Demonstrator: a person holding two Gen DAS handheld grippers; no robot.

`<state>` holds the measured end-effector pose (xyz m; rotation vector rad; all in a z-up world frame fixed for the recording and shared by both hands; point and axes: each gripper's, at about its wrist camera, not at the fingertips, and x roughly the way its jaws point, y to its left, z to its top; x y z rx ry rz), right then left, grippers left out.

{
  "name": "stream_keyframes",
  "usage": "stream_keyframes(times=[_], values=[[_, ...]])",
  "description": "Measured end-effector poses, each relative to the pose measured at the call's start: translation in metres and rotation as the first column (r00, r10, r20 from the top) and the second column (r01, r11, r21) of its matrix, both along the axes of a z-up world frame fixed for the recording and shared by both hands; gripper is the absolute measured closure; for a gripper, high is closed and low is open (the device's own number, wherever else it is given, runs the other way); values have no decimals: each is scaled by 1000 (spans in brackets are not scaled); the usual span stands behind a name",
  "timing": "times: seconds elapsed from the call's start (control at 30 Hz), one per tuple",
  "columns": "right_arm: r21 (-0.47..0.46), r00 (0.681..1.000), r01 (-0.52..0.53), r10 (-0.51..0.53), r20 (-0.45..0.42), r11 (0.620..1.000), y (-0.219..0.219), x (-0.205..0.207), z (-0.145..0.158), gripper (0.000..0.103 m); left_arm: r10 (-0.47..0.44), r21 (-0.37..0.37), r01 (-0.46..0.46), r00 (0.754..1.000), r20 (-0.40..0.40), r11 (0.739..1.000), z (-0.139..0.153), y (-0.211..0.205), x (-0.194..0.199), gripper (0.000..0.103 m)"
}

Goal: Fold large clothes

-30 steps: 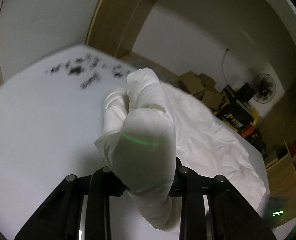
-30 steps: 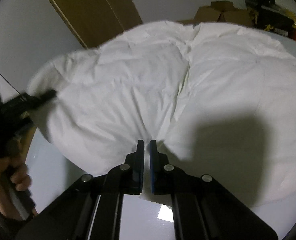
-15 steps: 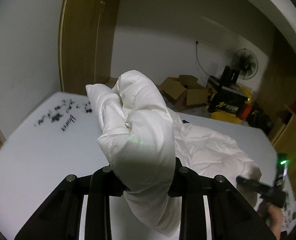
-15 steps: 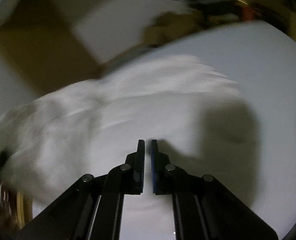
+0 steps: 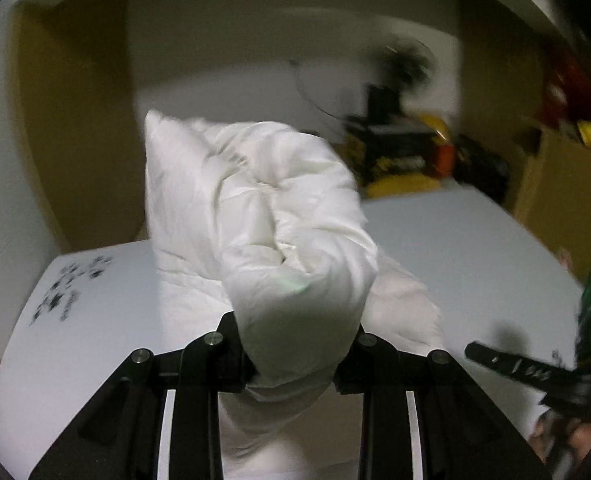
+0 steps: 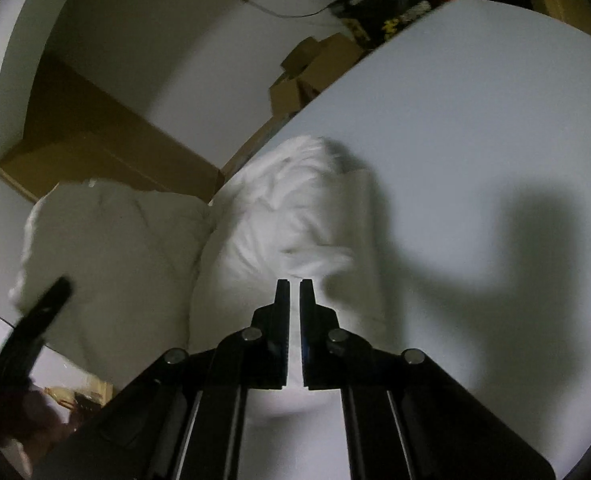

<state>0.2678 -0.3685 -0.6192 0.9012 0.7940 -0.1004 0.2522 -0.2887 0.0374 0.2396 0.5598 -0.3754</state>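
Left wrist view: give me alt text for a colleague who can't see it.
The left gripper is shut on a thick bunch of a puffy white garment, lifted above a white table. The right gripper shows at the lower right, over the table; a cluttered room lies behind.

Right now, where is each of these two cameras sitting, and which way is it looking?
Left wrist view: sits on the left gripper, looking along its fingers, which clamp a bunched white garment above the white table; the right gripper shows at lower right.
Right wrist view: sits on the right gripper, looking down past nearly shut fingers at the garment; the left gripper shows at lower left.
Shared: garment, table, cardboard boxes.
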Motion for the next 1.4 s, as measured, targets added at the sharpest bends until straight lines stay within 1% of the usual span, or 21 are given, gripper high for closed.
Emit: stream_keyframes(times=[0.07, 0.17, 0.27, 0.43, 0.53, 0.57, 0.6, 0.63, 0.67, 0.7, 0.8, 0.9, 0.97, 1.0, 1.03, 1.07, 1.1, 1.2, 1.27, 1.37, 1.4], values=[[11, 999, 38, -38, -10, 999, -41, -6, -17, 98, -62, 53, 63, 998, -34, 997, -28, -33, -5, 74], [29, 996, 84, -83, -32, 996, -35, -7, -53, 98, -179, 165, 197, 977, -117, 966, -84, -78, -14, 70], [44, 992, 117, -115, -50, 992, -54, 2, -84, 98, -242, 285, 253, 967, -75, 925, -123, -99, -27, 68], [49, 989, 138, -135, -55, 989, -53, 27, -129, 98, -217, 213, 248, 963, -160, 945, -131, -90, -7, 67], [47, 991, 128, -126, -46, 991, -55, 5, -127, 95, -249, 137, 275, 951, -183, 952, -121, -83, -7, 61], [43, 992, 121, -120, -37, 992, -48, 13, -133, 86, -266, 100, 290, 943, -199, 952, -116, -78, -8, 48], [40, 992, 121, -120, -30, 992, -52, 11, -128, 65, -297, 55, 316, 929, -222, 947, -109, -71, -12, 27], [30, 993, 121, -121, -16, 992, -48, 17, -126, 52, -333, 8, 344, 914, -232, 939, -101, -66, -20, 13], [20, 993, 119, -119, -1, 993, -46, 17, -120, 31, -364, -34, 366, 904, -225, 930, -92, -57, -29, 0], [-2, 994, 109, -109, 21, 994, -39, 25, -116, 27, -386, -67, 380, 902, -193, 922, -80, -45, -41, 0], [-33, 997, 37, -34, 75, 999, -44, 52, -83, 27, -407, -116, 393, 902, -147, 912, -52, -7, -66, 0], [-14, 986, -99, 100, 137, 995, -40, 84, -65, 27, -357, -144, 341, 927, -112, 929, -30, 44, -78, 0], [-39, 964, -212, 216, 158, 976, -33, 140, -59, 27, -321, -173, 299, 940, -114, 938, -21, 76, -75, 0], [-60, 958, -244, 250, 140, 968, -17, 167, -56, 27, -292, -195, 266, 949, -121, 944, -19, 95, -74, 0], [-81, 957, -262, 270, 104, 962, -39, 189, -53, 27, -270, -215, 238, 954, -130, 947, -18, 112, -67, 0], [-90, 958, -273, 279, 65, 958, -35, 198, -33, 27, -250, -231, 214, 958, -139, 949, -16, 126, -65, 0], [-85, 956, -293, 295, 6, 952, -32, 216, -39, 27, -232, -248, 191, 962, -145, 950, -15, 140, -63, 0], [-37, 924, -370, 363, -118, 928, -74, 227, -29, 27, -200, -269, 153, 967, -159, 951, -18, 181, -62, 0], [-43, 896, -417, 403, -190, 908, -81, 237, -40, 27, -189, -283, 137, 968, -165, 949, -20, 196, -62, 0], [-57, 888, -429, 409, -211, 901, -72, 256, -66, 29, -175, -305, 113, 967, -183, 946, -23, 217, -58, 0], [-61, 899, -402, 381, -217, 914, -69, 236, -59, 31, -173, -312, 108, 967, -187, 944, -24, 219, -52, 0]])
